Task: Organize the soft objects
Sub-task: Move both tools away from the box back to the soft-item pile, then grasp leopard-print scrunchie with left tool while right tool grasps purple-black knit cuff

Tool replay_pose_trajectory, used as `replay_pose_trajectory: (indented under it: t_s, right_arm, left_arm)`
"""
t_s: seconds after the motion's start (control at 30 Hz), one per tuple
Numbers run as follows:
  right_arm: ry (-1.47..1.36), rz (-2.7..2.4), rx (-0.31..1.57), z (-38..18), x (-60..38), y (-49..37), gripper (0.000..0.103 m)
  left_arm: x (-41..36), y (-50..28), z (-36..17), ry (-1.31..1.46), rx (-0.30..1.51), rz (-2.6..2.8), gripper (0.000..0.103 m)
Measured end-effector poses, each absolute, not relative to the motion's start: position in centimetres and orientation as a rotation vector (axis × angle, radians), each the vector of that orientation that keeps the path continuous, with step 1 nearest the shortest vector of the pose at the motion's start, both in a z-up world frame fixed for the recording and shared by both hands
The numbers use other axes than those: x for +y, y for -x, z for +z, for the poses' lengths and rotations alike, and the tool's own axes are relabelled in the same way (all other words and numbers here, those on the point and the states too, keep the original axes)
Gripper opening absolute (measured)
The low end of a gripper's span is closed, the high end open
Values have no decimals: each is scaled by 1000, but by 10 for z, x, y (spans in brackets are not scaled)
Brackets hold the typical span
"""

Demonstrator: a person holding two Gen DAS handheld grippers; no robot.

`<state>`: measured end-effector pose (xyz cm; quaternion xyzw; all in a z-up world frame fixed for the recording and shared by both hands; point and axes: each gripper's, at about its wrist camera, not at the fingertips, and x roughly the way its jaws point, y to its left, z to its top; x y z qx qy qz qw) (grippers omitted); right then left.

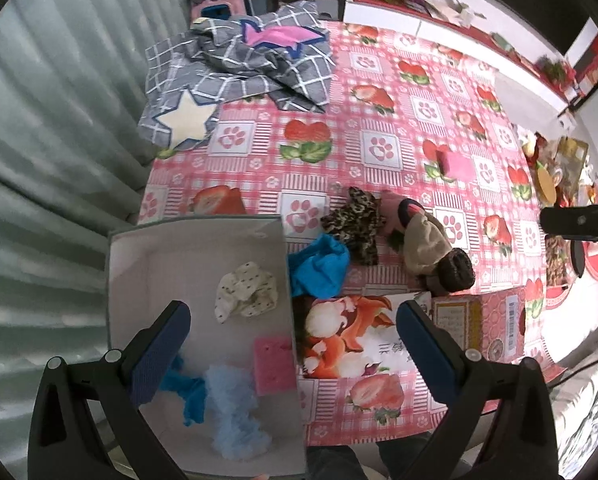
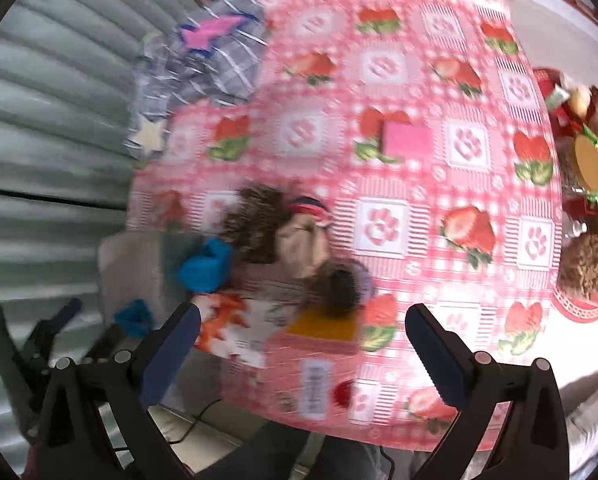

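Left view alone shows box (image 1: pixel 195 248) interior, pink sponge (image 1: pixel 273 364)

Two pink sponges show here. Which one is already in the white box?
The pink sponge with holes, lying against the right wall of the white box near the pale blue ruffle. The other pink sponge sits out on the tablecloth, mid-table.

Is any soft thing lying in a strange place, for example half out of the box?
Yes. The bright blue cloth hangs over the right wall of the grey open box, half in, half out. The leopard-print fabric piece and beige sock lie loose on the tablecloth beside it.
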<state>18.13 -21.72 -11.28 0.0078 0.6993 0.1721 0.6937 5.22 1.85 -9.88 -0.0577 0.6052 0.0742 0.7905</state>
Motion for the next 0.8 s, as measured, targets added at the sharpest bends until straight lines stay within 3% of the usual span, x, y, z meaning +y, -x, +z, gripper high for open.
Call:
replay_pose_trajectory:
  t_s: [0.53, 0.8]
  right_arm:
    - [61, 485, 1984, -288, -222, -211, 103]
    - [133, 446, 2005, -312, -240, -210, 103]
  left_arm:
    - [-30, -136, -166, -107, 1465, 102, 103]
    - [-50, -186, -226, -190, 1576, 68, 103]
